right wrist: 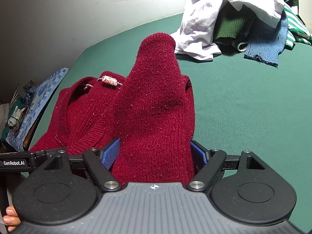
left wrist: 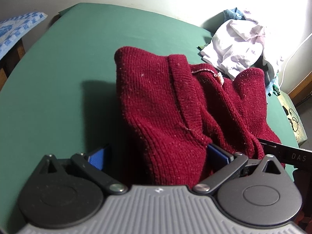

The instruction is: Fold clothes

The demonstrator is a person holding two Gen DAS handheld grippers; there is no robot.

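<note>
Gripping the maroon sweater (left wrist: 156, 105) — left claw (left wrist: 154, 154), right claw (right wrist: 156, 152) side by side, both clenched on knit.

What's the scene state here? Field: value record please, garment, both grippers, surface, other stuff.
garment: maroon knit sweater, bunched, lifted at two points, lower part on the surface
left gripper: blue pads either side of a sweater fold, appears shut on it
right gripper: sweater fold between blue pads, appears shut on it
neck label: small white-and-red tag at the collar, facing up
surface: green table cover
unfolded pile: white, dark green, blue knit and green-striped clothes, apart from the sweater
</note>
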